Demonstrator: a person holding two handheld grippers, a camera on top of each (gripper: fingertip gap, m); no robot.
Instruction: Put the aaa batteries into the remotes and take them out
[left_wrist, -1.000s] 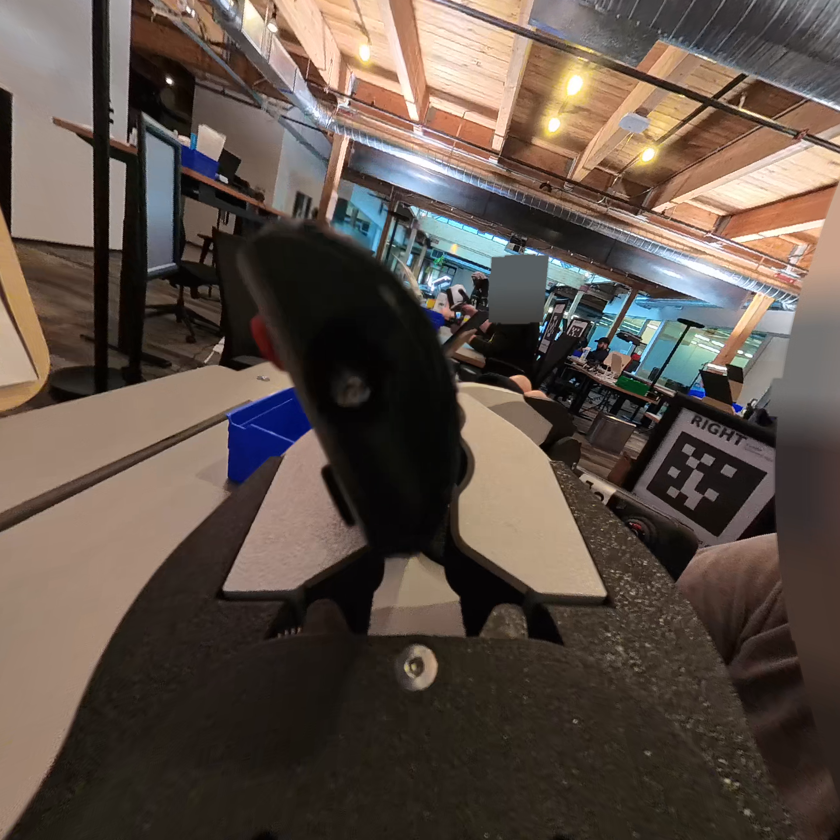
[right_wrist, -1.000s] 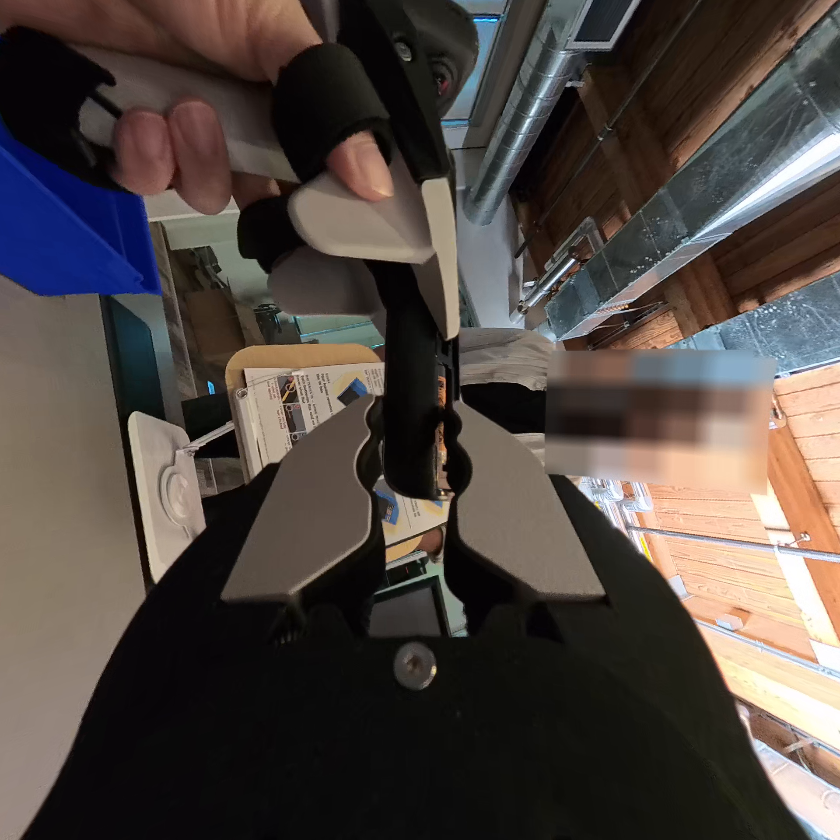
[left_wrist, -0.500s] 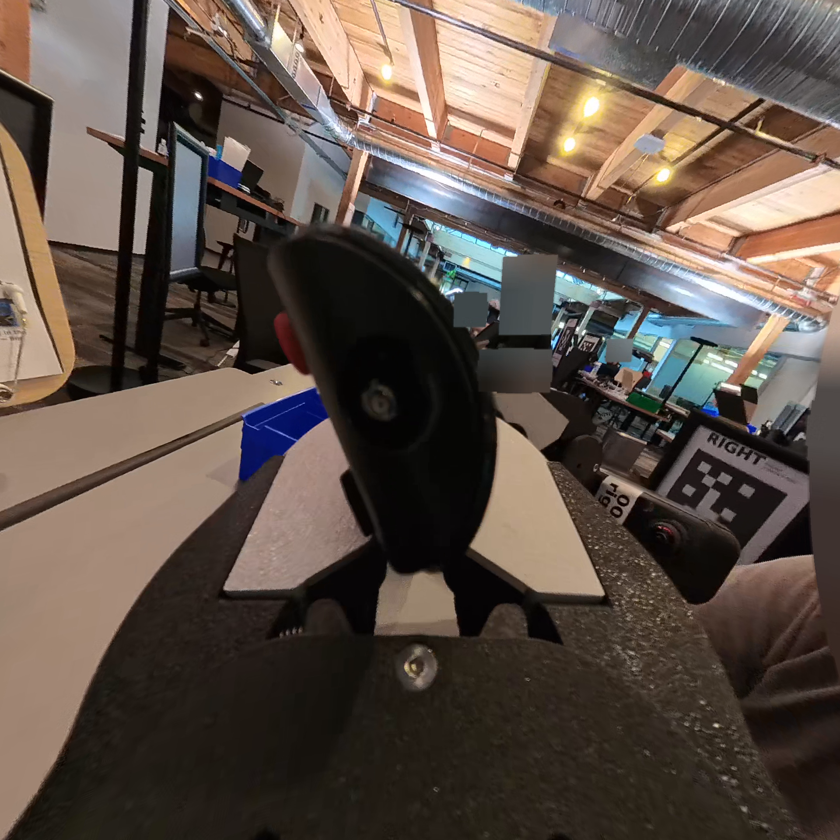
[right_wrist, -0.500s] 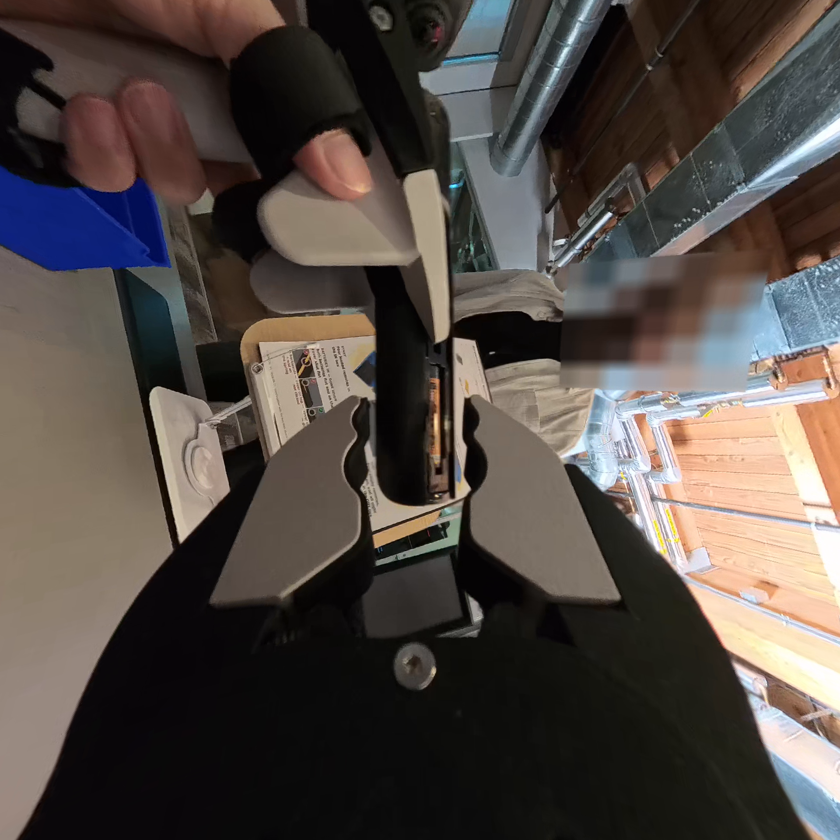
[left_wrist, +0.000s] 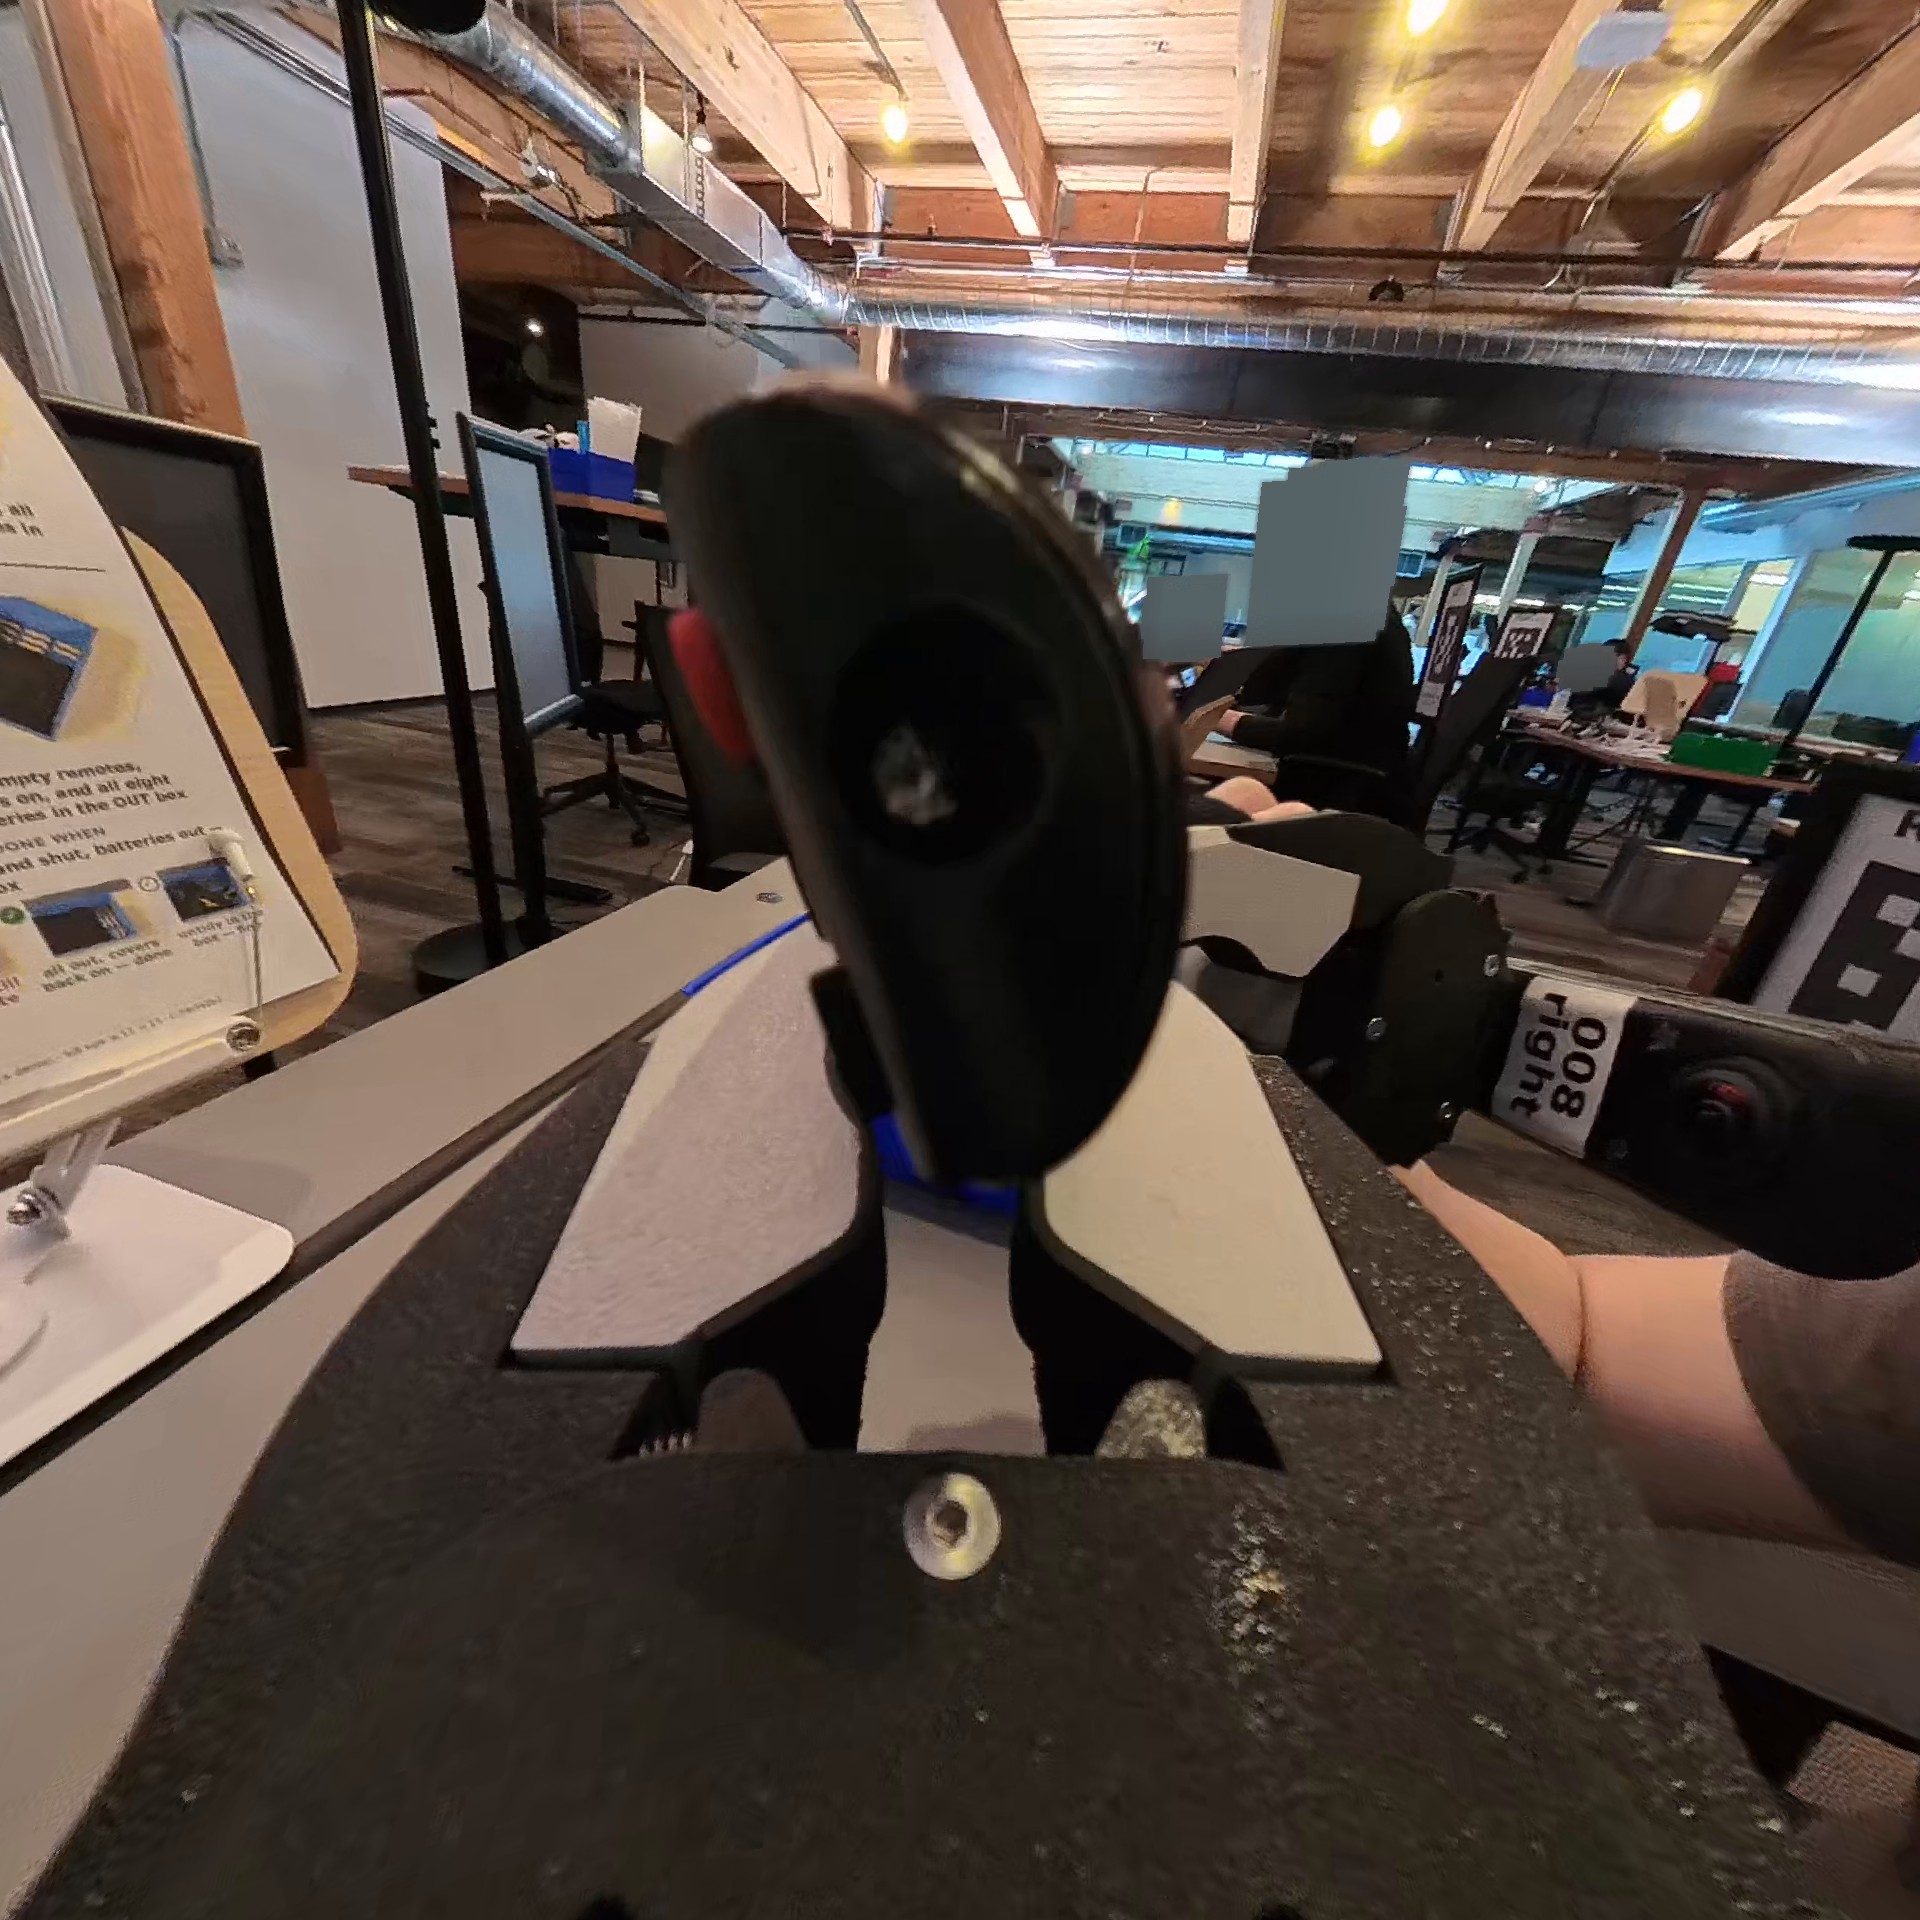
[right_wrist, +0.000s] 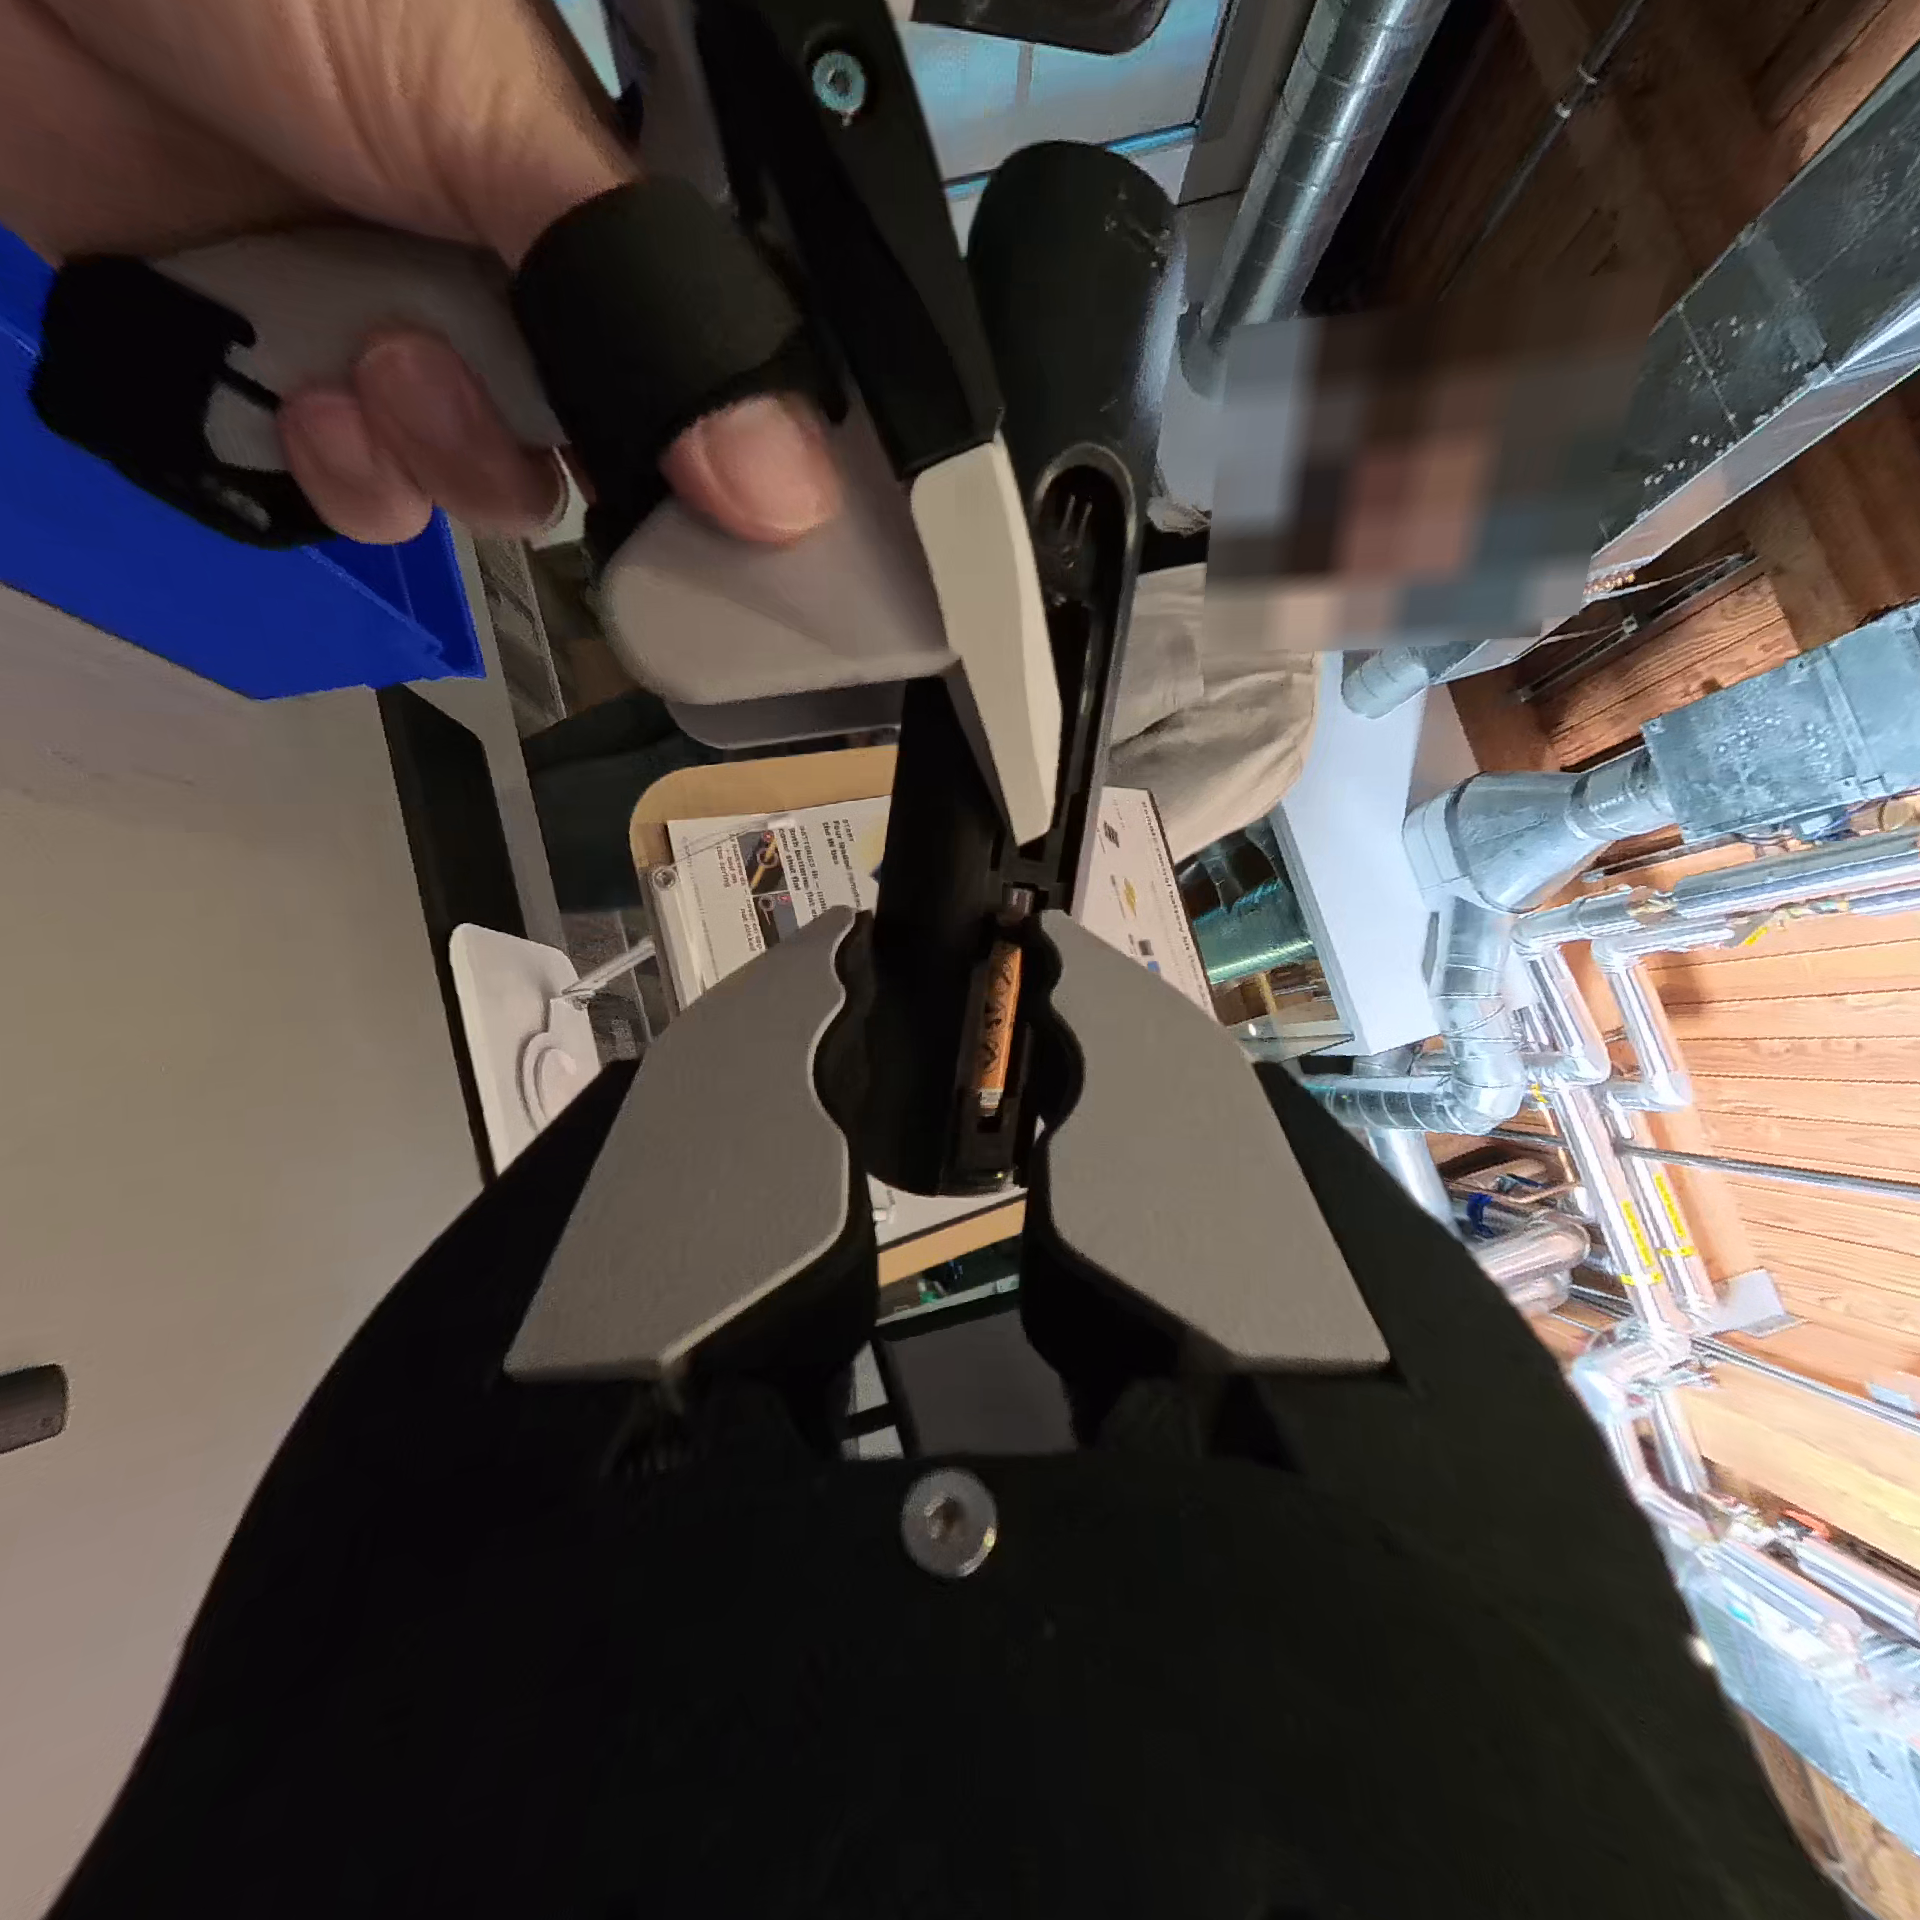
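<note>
We've got the black remote (right_wrist: 935, 1039) off the desk (left_wrist: 343, 1101), held in the air between both tools. Right tool (right_wrist: 945, 1049) is clamped on the remote's lower end, fingers pressed to both sides of the body. Left tool (left_wrist: 945, 1174) is closed on the other end; in the left wrist view the remote (left_wrist: 935, 790) stands up out of its fingers, end-on to the lens, red button showing on one side.

Battery bay is open, w/ no cover on it. One AAA battery (right_wrist: 992, 1029), orange and black, sits in the bay right between the right tool's fingers. In the right wrist view one white fingertip (right_wrist: 997, 644) of the left tool lies along the open back of the remote, just above the bay's upper edge. A hand (right_wrist: 343, 208) works the left tool's trigger. Blue bin (right_wrist: 260, 582) sits behind, instruction card (left_wrist: 135, 790) on its stand at the desk edge.

Step, as we judge it: the take-out half, or seating a cell; can't tell which from here. Whether a 2nd battery is in there is hidden.

Next move prob needs one tool to let go and re-approach w/ a fingertip at the battery's end, levering it vs the spring contact, while the other keeps the remote steady. Risk: the cell pops free and drops
</note>
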